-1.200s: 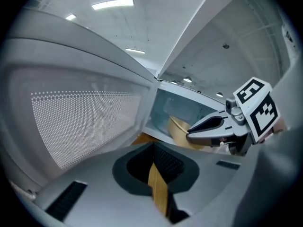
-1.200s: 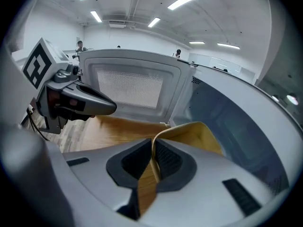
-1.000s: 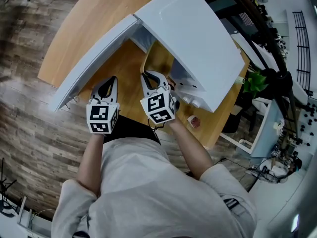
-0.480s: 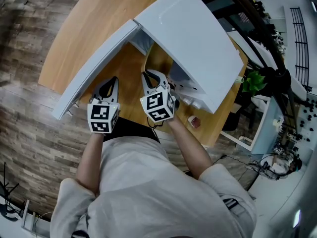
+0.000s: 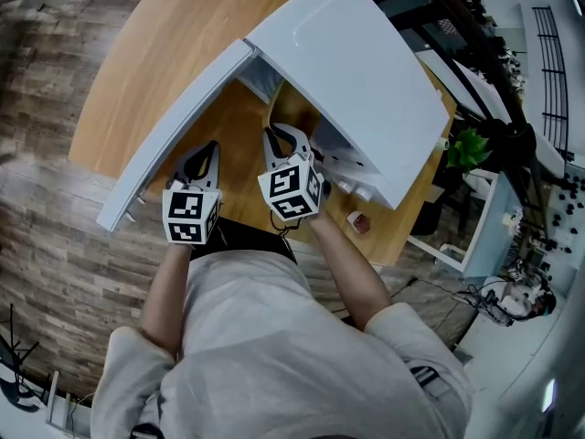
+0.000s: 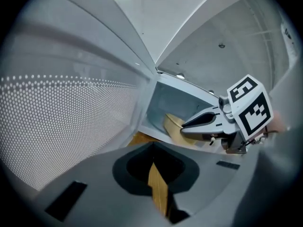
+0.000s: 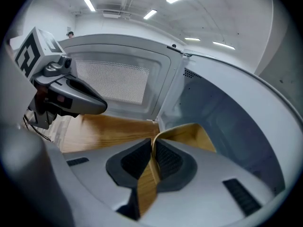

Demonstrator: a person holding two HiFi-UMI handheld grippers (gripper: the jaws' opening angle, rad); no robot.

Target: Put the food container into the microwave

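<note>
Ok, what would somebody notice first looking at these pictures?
The white microwave on the wooden table, its door swung wide open to the left. Right in front, the right gripper is shut on the rim of a tan food container reaching into the cavity.

The open microwave door (image 6: 71, 117) is walling off the space close on the left of the left tongs (image 6: 152, 160), while ahead to their right the right tongs (image 6: 184, 126) and the food container (image 6: 171, 121) are filling the cavity mouth, and only a narrow lane over the table (image 6: 138, 138) is lying free between.
</note>
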